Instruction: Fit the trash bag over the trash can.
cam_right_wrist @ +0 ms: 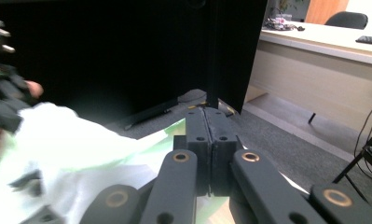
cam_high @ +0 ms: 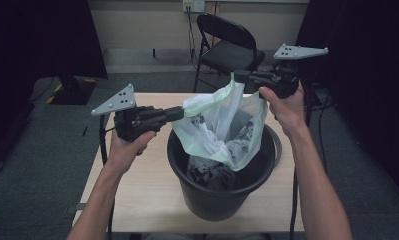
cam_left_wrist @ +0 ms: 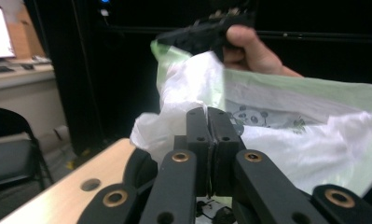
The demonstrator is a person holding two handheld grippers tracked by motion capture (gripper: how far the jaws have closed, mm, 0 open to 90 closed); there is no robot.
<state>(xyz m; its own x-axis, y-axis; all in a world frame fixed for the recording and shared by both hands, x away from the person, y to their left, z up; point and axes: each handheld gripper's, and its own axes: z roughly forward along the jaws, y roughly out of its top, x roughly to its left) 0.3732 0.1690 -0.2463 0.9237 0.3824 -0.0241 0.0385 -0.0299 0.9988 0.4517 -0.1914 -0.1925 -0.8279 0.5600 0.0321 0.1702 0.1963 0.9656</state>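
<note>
A pale green and white plastic bag (cam_high: 222, 125) with panda prints stands in a black bucket (cam_high: 222, 202) on the wooden table (cam_high: 137, 190). Its mouth is stretched upward between both grippers. My left gripper (cam_high: 179, 113) points level at the bag's left rim and is shut on it. In the left gripper view its jaws (cam_left_wrist: 207, 126) are pressed together against the bag (cam_left_wrist: 291, 121). My right gripper (cam_high: 239, 76) is raised behind the bucket and shut on the bag's far top corner. In the right gripper view the closed jaws (cam_right_wrist: 205, 123) pinch the green edge of the bag (cam_right_wrist: 81, 149).
A black folding chair (cam_high: 229, 50) stands just behind the table. Dark screens flank both sides. The bucket fills most of the table's right half, and bare tabletop lies to its left. A desk (cam_right_wrist: 323, 46) with a keyboard is farther off in the room.
</note>
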